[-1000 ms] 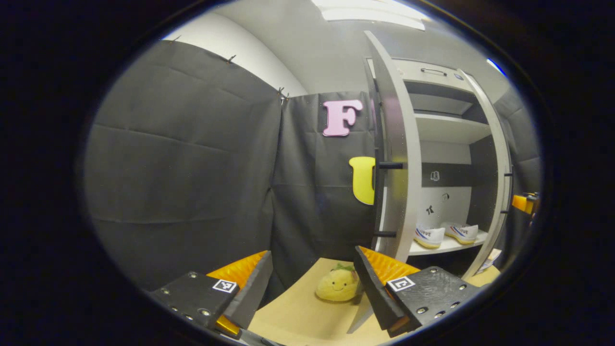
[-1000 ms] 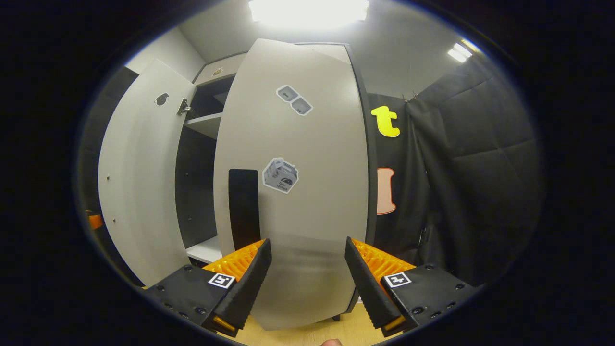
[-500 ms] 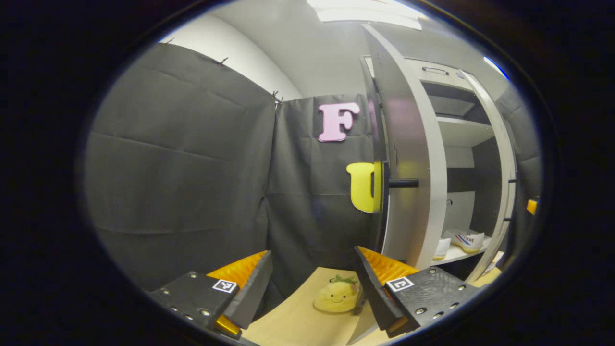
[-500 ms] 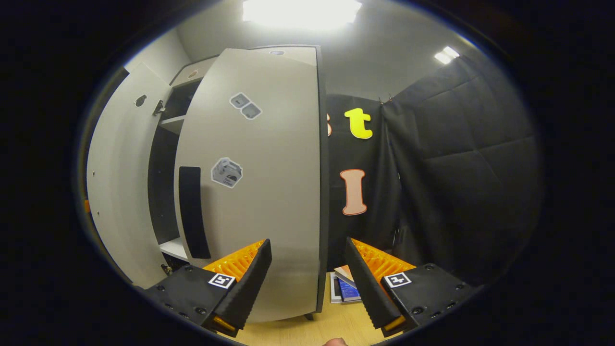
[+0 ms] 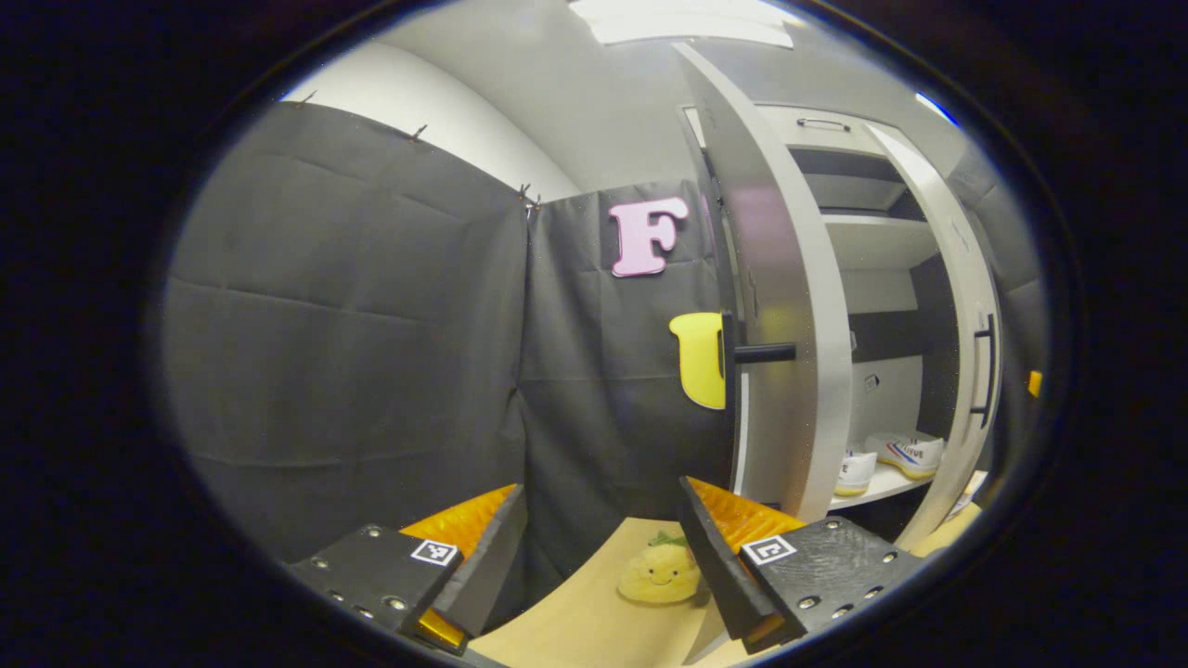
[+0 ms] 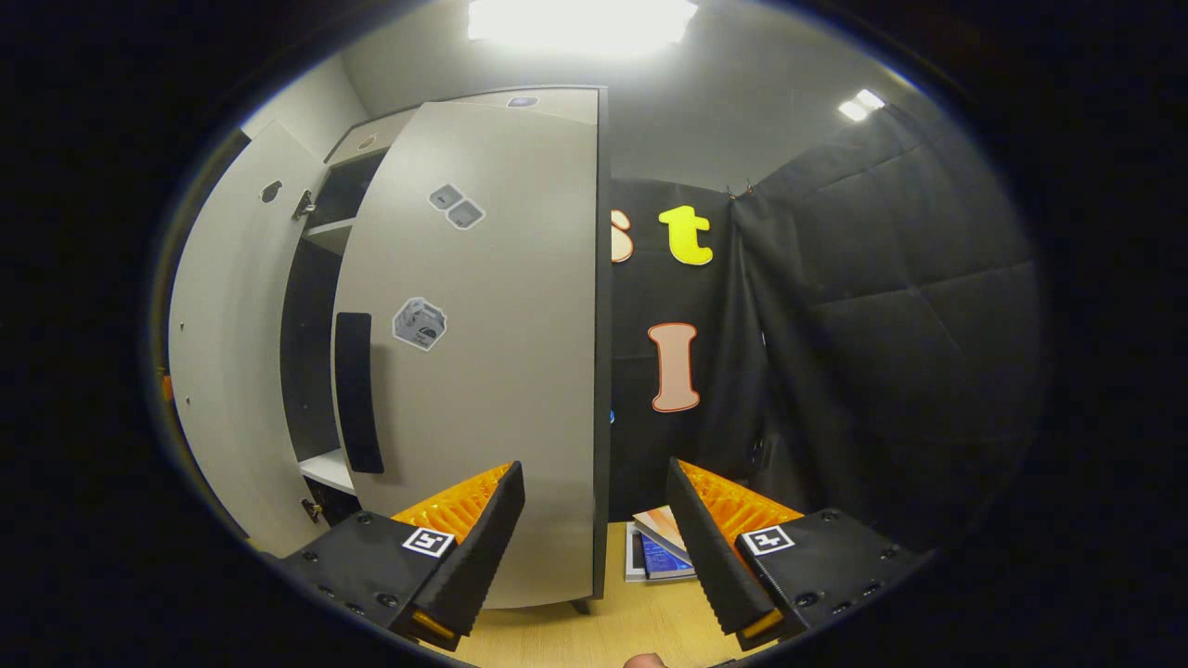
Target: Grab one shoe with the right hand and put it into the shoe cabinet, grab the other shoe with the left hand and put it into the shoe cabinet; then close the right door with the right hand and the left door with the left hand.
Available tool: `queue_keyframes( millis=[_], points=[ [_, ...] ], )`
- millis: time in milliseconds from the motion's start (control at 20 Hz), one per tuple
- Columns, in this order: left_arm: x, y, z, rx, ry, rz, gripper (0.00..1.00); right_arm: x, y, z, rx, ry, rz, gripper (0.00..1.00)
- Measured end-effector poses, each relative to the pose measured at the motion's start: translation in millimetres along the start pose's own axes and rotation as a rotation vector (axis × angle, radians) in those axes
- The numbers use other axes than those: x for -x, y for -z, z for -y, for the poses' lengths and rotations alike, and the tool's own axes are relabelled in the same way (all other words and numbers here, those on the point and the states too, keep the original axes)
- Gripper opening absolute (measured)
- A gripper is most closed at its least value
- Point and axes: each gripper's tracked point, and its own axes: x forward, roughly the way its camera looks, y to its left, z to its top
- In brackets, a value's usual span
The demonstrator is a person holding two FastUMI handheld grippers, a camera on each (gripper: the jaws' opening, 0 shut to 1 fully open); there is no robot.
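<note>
The shoe cabinet (image 5: 882, 241) stands with both doors ajar. Two white shoes (image 5: 905, 452) sit on its low shelf, the nearer shoe (image 5: 854, 468) partly hidden by the left door (image 5: 789, 306). That door has a black handle (image 5: 766, 353) and is seen nearly edge-on. My left gripper (image 5: 603, 557) is open and empty, short of the left door. In the right gripper view the right door (image 6: 492, 371) shows its outer face with a black handle (image 6: 357, 390). My right gripper (image 6: 594, 547) is open and empty, just before that door's free edge.
A yellow plush toy (image 5: 661, 575) lies on the wooden floor (image 5: 575, 622) left of the cabinet. Some books (image 6: 659, 552) lie on the floor right of the right door. Black cloth walls close in both sides.
The right door has slid left in the right gripper view, uncovering the wall and books. In the left gripper view the opening has narrowed and one shoe is now half hidden.
</note>
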Motion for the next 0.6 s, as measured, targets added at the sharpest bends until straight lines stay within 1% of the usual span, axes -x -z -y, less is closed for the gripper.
queue_keyframes(
  millis=[50, 100, 150, 450, 600],
  points=[
    [1, -1, 1, 0.001, 0.002, 0.000, 1.00, 1, 0, 1, -0.003, -0.002, -0.001, 0.96],
    [1, -2, 2, 0.002, 0.007, 0.000, 1.00, 1, 0, 2, -0.008, -0.005, -0.001, 0.93],
    [2, -3, 3, 0.002, 0.013, 0.000, 1.00, 2, 0, 3, -0.011, -0.007, -0.001, 0.96],
    [8, -12, 9, -0.001, 0.059, 0.003, 0.99, 5, 0, 8, -0.007, -0.018, 0.002, 0.96],
    [6, -12, 11, -0.005, 0.068, 0.005, 0.99, 6, 1, 12, -0.008, -0.020, -0.002, 0.96]
  ],
)
